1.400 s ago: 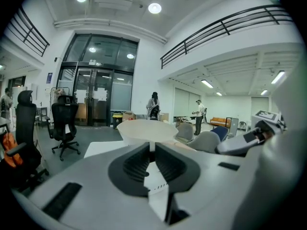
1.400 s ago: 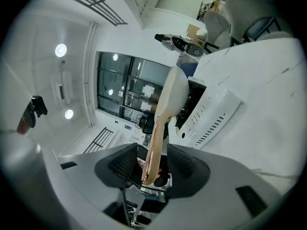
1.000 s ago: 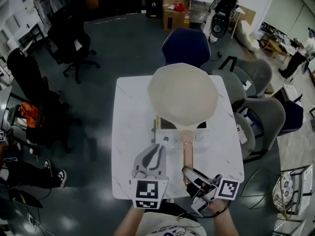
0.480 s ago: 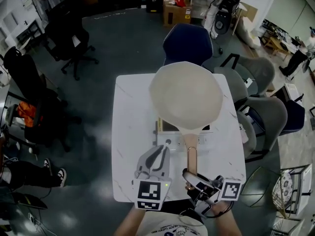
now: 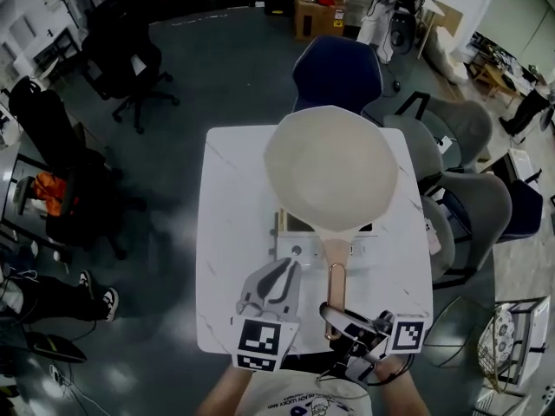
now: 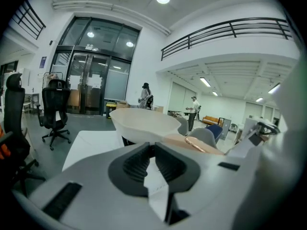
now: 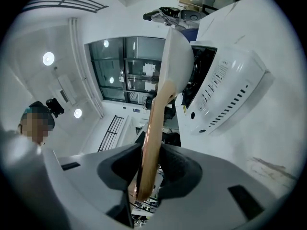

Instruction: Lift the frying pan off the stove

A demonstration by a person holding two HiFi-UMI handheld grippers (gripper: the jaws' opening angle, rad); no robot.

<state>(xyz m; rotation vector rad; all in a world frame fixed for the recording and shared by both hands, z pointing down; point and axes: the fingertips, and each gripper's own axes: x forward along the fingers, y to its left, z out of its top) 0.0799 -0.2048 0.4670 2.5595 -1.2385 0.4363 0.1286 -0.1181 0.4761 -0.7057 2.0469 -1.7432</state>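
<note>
The cream frying pan [image 5: 329,167] sat on top of the white stove [image 5: 299,250], out in the middle of the white marble-look table [image 5: 232,189]. The bowl of it was so wide that it covered most of the stove from above. Only the front panel with its knob showed beneath the rim. The copper-coloured handle [image 5: 335,276] ran straight back toward the person at the near edge of the table.

Down came the action on the right. The right gripper [image 5: 332,317] was at the tail end of that handle. Its jaws had just been closing in, and the handle ran right up between the two dark pads, which pressed on it from both sides. The gripper was turned on its side, so from its own view the pan stood on edge with the stove beside it.

The left gripper [image 5: 288,265] was over the table just left of the handle, near the stove's front. Its jaws were pinched fully together with nothing in them, tips aimed at the pan.

A blue chair [image 5: 338,72] stood at the far side of the table, grey chairs [image 5: 468,202] off to the right.
</note>
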